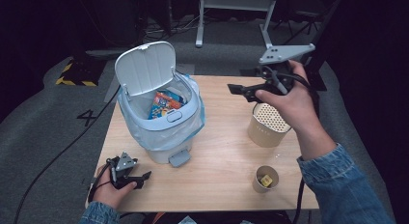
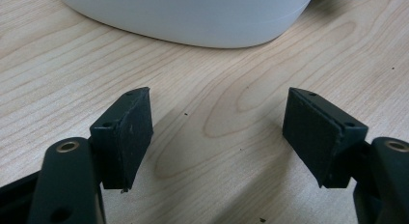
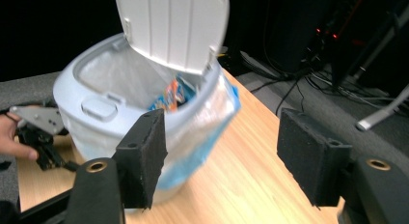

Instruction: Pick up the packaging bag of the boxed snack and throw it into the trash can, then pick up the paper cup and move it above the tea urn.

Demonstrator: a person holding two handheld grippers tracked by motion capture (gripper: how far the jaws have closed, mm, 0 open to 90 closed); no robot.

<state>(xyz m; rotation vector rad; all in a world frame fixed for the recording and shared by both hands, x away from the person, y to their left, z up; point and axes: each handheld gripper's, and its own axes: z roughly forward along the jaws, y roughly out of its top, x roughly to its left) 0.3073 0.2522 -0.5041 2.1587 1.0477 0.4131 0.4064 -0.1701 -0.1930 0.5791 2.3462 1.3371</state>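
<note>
White pedal bin (image 1: 161,122), lid up, colourful packet (image 1: 163,104) inside, on table (image 1: 222,171).

The wooden table (image 1: 226,151) carries a bin (image 1: 161,132), canister (image 1: 266,125) and cup (image 1: 265,179).

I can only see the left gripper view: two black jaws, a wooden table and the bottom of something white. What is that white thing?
Observer: It's a white plastic pedal bin lined with a clear bag, and its white hinged lid stands open.
Operator: Ooh, is anything inside it?
Observer: Yes, an orange and blue printed packet lies in the bag.
Operator: Where's my other gripper?
Observer: The right gripper is up in the air at the far right of the table, by a cream round container with a dotted top. Its jaws are open with nothing between them.
</note>
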